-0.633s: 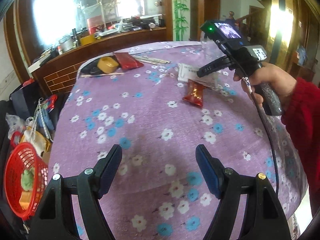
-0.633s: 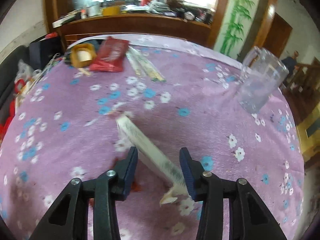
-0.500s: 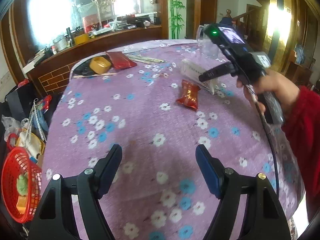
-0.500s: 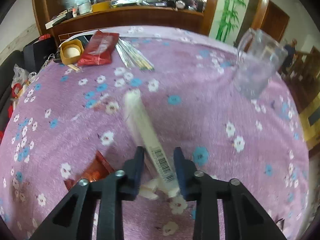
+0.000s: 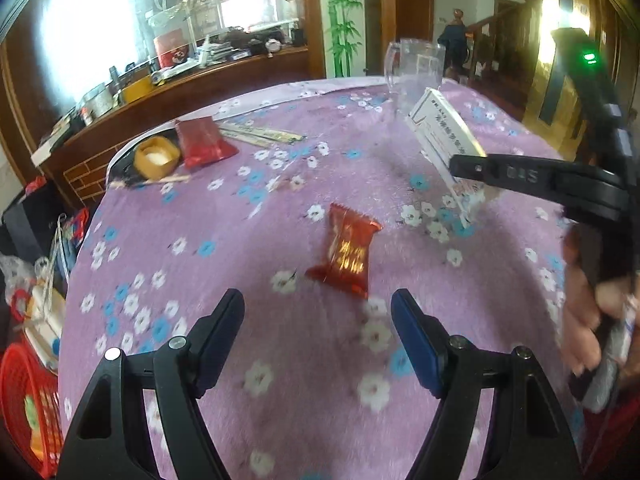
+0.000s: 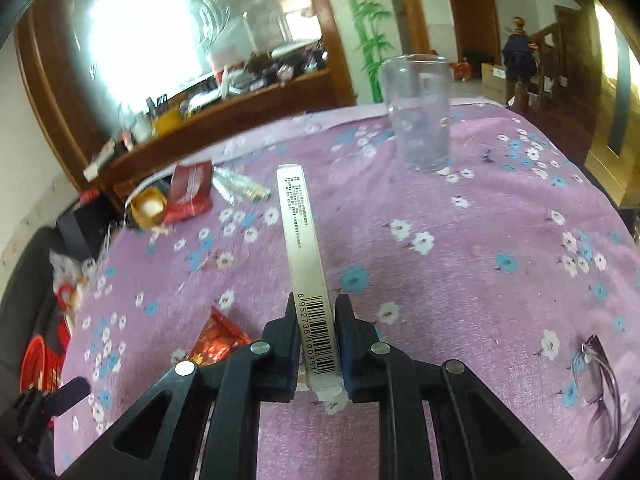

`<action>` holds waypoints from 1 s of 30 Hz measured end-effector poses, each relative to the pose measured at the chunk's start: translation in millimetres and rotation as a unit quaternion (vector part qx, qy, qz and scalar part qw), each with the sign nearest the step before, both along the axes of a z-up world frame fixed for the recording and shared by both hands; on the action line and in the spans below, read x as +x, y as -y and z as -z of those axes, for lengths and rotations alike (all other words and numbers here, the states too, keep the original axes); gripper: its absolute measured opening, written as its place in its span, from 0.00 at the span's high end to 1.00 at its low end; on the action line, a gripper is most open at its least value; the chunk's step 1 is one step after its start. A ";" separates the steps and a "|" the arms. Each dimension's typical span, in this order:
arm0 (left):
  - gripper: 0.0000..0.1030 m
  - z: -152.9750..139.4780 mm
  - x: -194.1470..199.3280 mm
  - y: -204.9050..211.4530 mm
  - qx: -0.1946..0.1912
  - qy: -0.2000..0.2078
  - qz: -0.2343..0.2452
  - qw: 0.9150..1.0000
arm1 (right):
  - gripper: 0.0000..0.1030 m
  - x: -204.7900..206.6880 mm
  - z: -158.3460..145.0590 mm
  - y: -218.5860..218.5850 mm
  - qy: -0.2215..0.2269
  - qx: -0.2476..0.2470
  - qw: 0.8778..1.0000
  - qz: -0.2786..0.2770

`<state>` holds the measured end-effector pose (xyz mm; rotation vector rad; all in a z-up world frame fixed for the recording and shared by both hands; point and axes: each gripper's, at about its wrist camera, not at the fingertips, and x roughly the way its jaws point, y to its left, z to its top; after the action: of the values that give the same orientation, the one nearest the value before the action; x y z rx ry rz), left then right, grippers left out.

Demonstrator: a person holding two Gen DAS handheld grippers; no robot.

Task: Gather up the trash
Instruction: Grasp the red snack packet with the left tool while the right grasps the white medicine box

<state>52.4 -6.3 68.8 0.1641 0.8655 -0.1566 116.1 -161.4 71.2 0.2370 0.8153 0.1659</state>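
My right claw [image 6: 316,344] was clamped on the barcoded end of a flat white carton [image 6: 302,240], its pads pressed against the two broad faces, having just been closing on it. The carton stood on edge, narrow side up, long axis running straight out from the claw toward the far rim of the surface [image 6: 500,240]. From the left wrist view it [image 5: 442,136] tilted with its far end higher, low end just above the cloth. My left claw [image 5: 318,332] hung open and empty over the near part of the surface. A red snack wrapper [image 5: 346,252] lay flat just beyond it, long axis pointing roughly away. Open cloth spread around both. A clear cup [image 6: 418,112] stood near the far edge; spectacles [image 6: 596,380] lay near the right edge. A red basket [image 5: 24,404] sat below the left edge.
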 end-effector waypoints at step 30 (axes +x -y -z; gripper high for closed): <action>0.70 8.5 -18.8 -37.9 -0.019 0.019 -0.044 0.999 | 0.83 -13.2 0.1 -16.1 0.023 -0.019 0.998 -0.053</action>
<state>33.6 31.6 60.3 0.0918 0.8307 -0.0872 102.9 -145.4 71.1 0.1529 0.7842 0.2534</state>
